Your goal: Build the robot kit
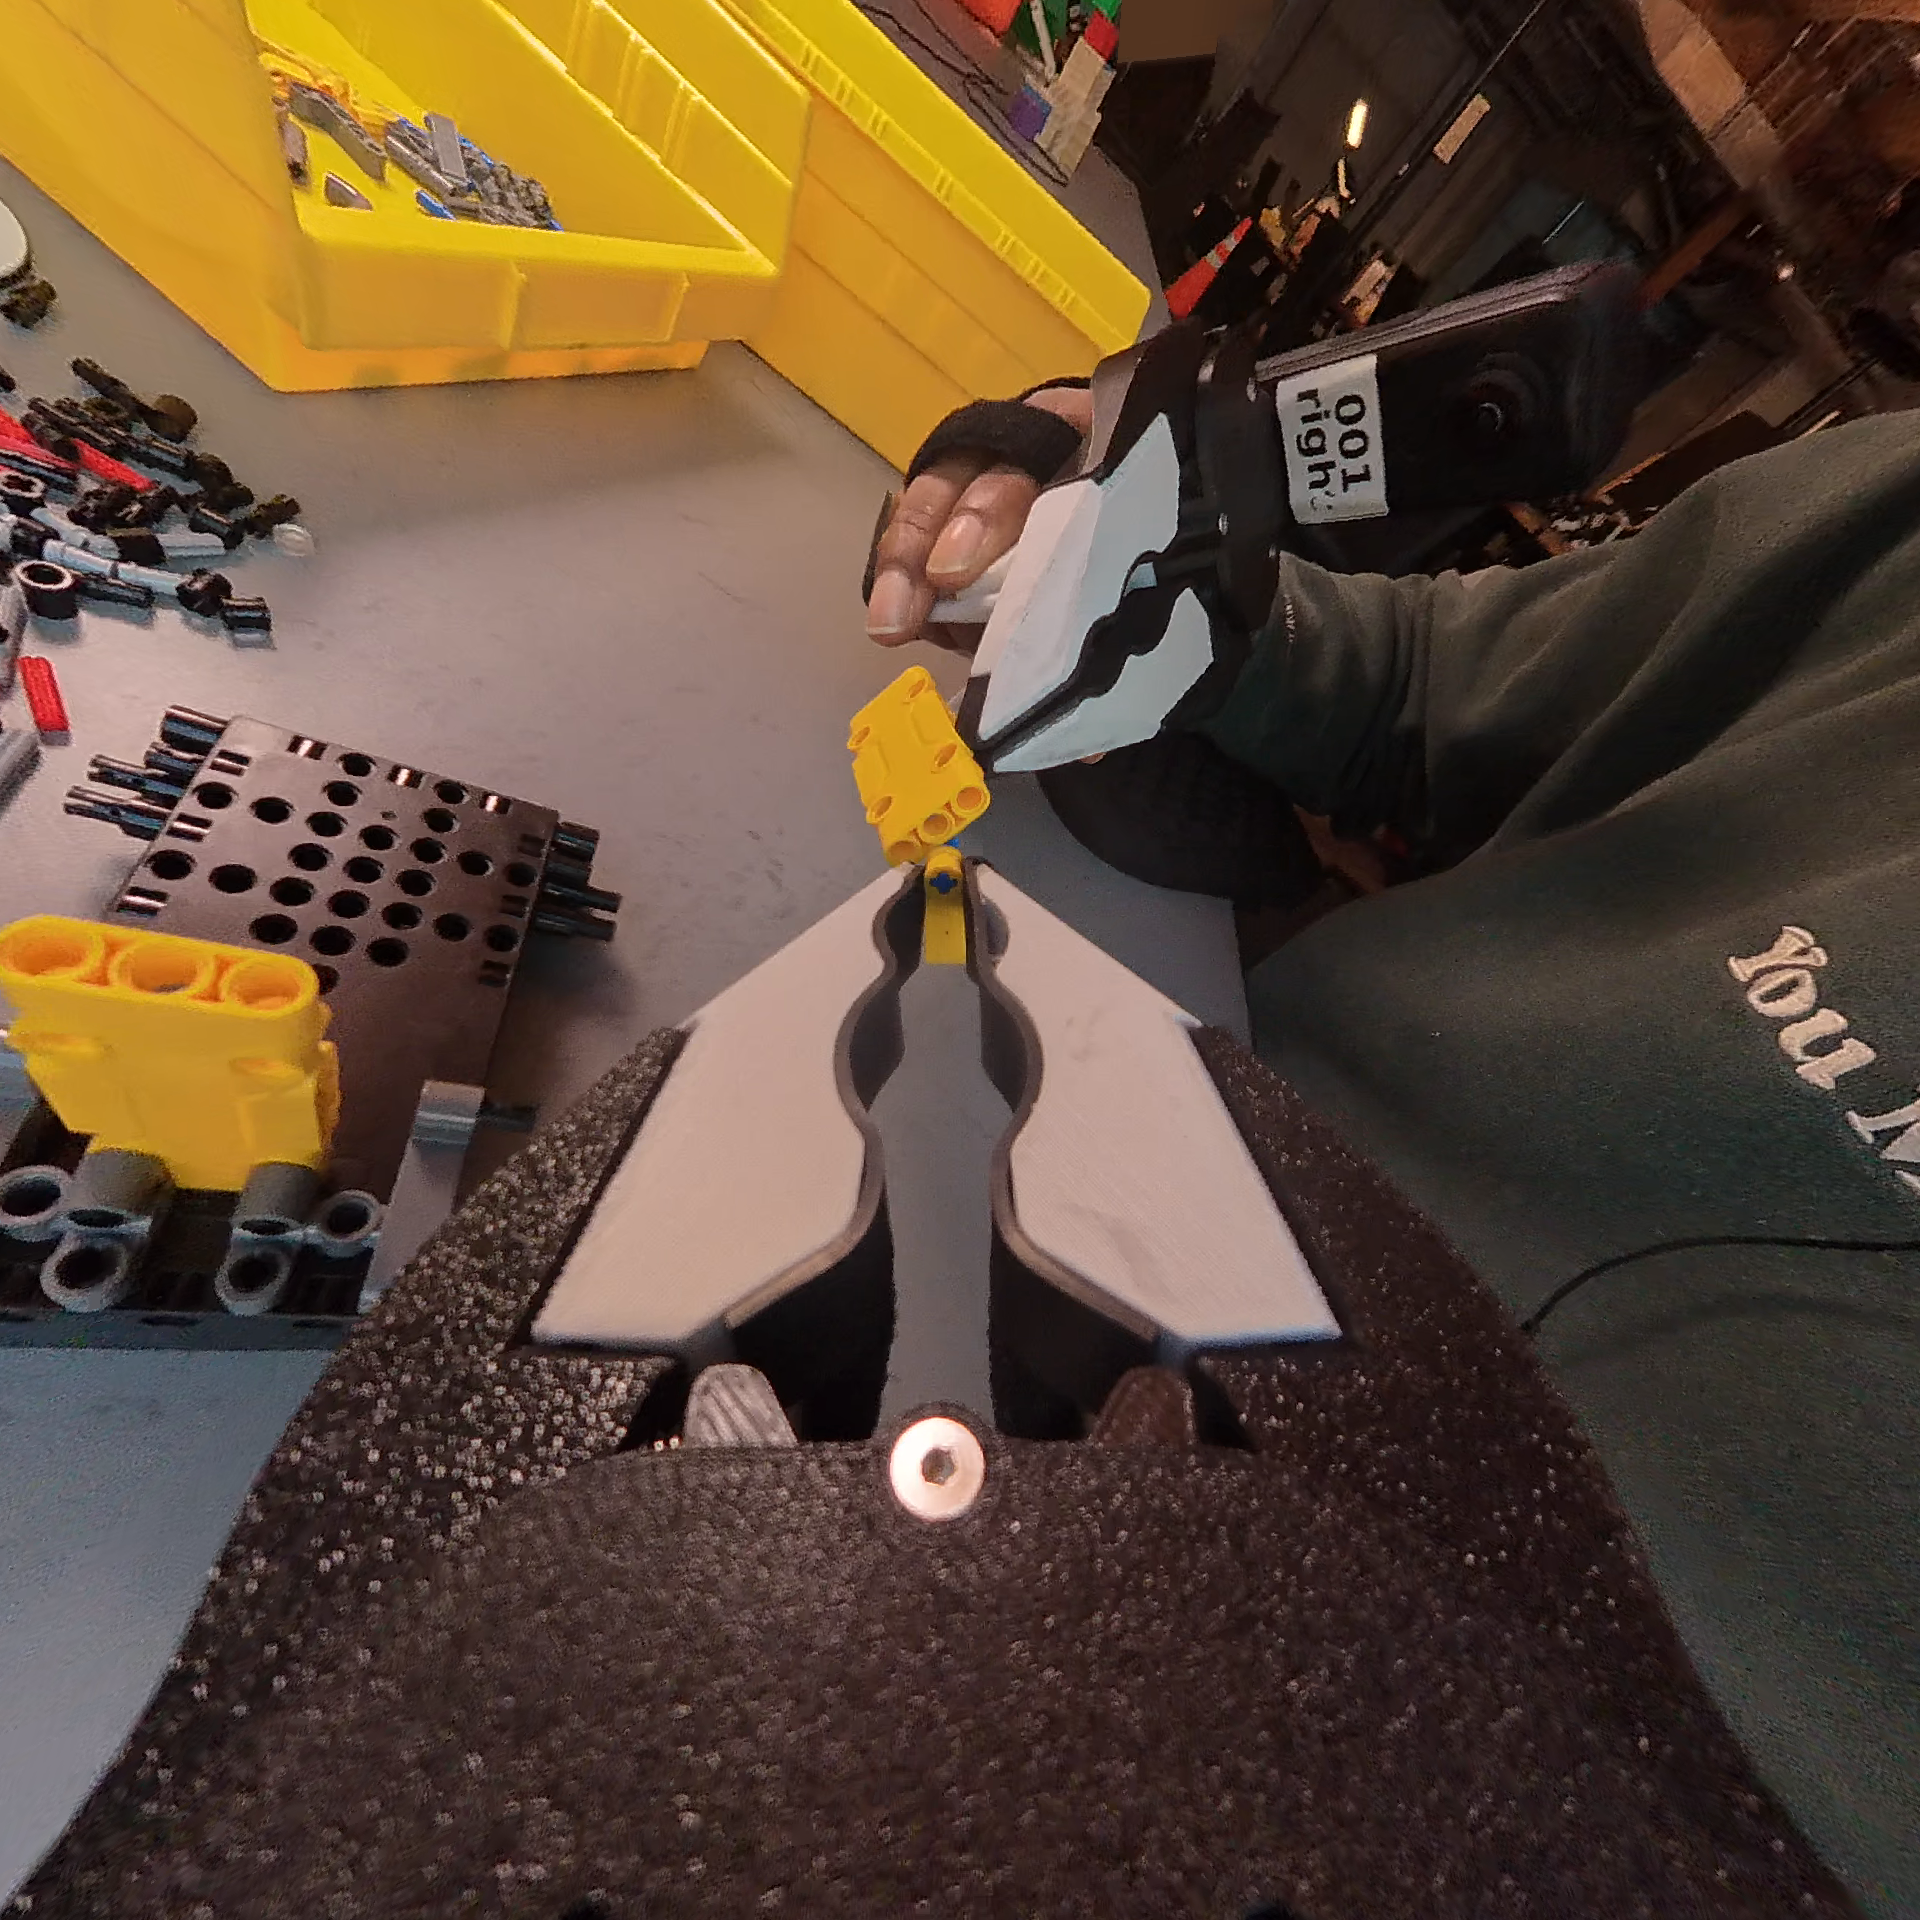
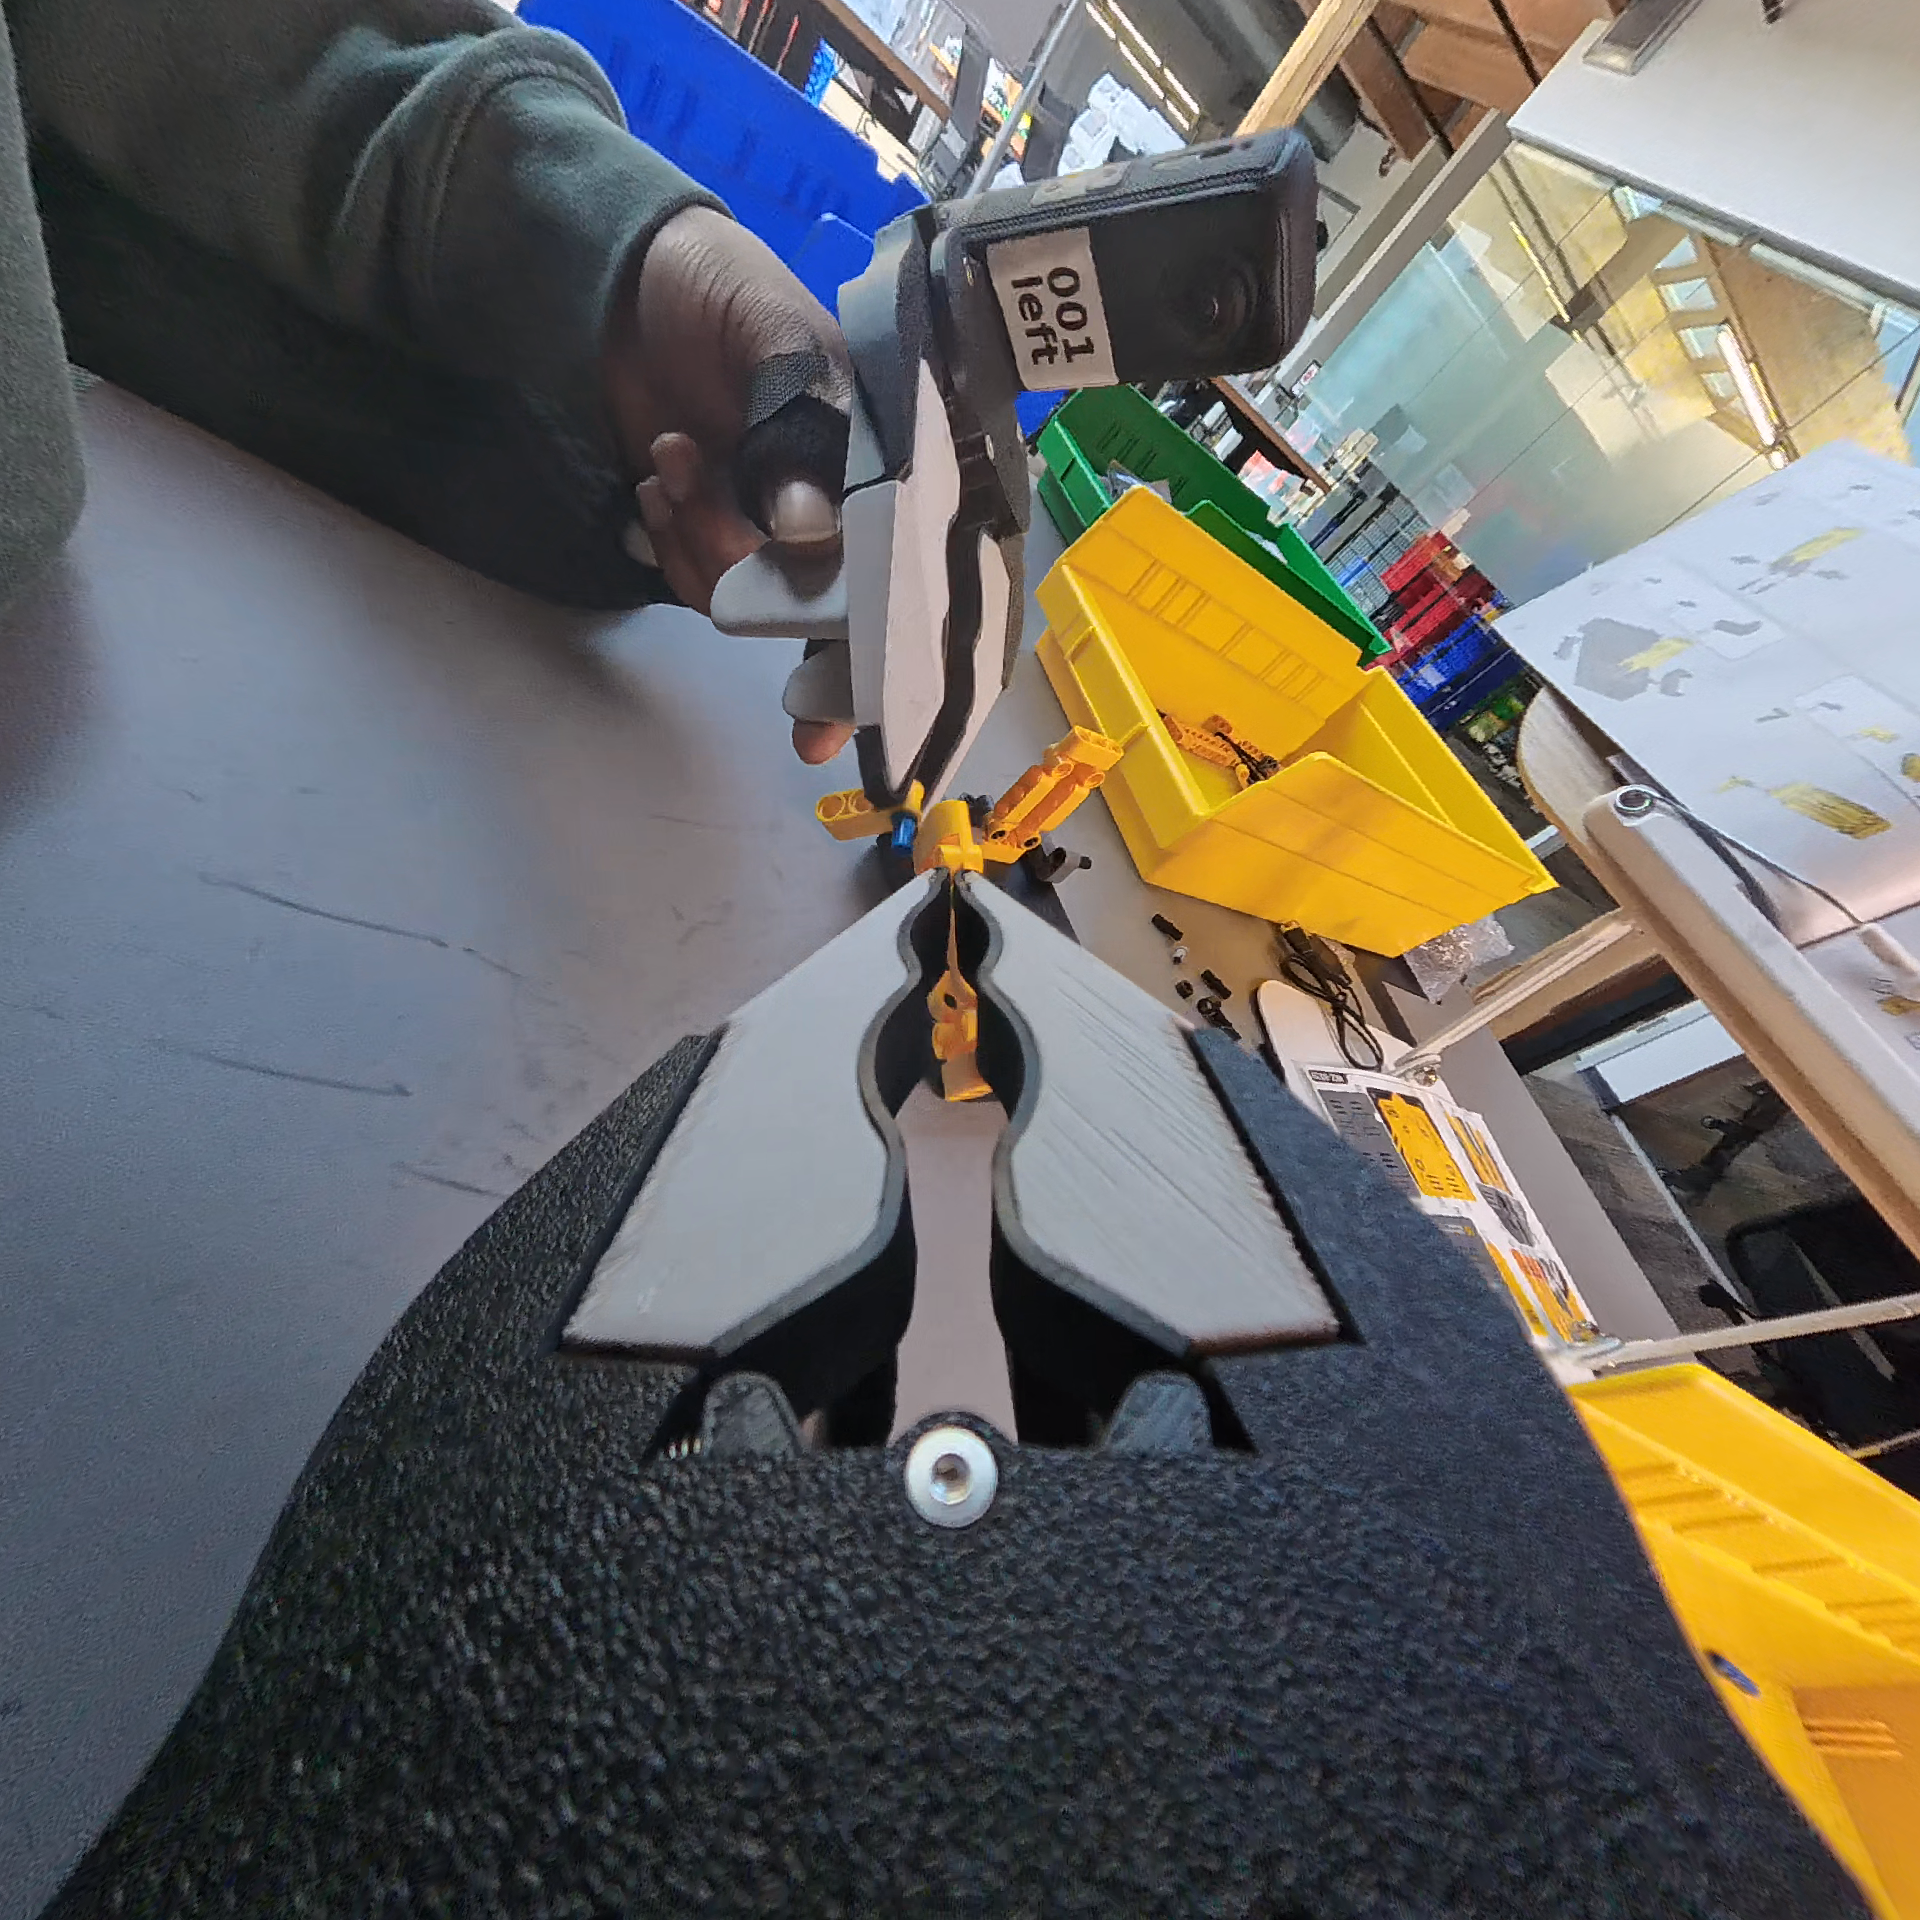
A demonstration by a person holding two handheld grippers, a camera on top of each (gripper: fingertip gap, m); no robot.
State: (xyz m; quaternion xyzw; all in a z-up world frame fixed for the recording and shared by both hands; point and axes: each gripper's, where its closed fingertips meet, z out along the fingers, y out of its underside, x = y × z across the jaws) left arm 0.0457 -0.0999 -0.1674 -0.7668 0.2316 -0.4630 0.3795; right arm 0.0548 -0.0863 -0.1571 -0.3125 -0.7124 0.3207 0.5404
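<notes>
My left gripper [image 1: 943, 878] is shut on a small yellow connector with a blue pin [image 1: 943, 920]. In the right wrist view the left gripper [image 2: 896, 800] shows tip-down with the same piece [image 2: 868, 812]. My right gripper [image 2: 951, 881] is shut on a yellow block with round holes [image 2: 948, 836], part of which sits back between the fingers [image 2: 956, 1029]. In the left wrist view the right gripper [image 1: 987, 750] holds that block [image 1: 914, 769] just above my left tips. The two yellow pieces meet above the grey table [image 1: 582, 582]; whether they are joined I cannot tell.
A black perforated plate [image 1: 343, 862] lies at the left, carrying a larger yellow block [image 1: 166, 1039] on grey connectors. Loose black and red pins [image 1: 125, 499] lie beyond it. Yellow bins [image 1: 540, 260] stand behind, another [image 2: 1299, 769] at the right. An instruction booklet [image 2: 1423, 1153] lies by the table edge. Both grippers' tips are close together, under 4 cm apart.
</notes>
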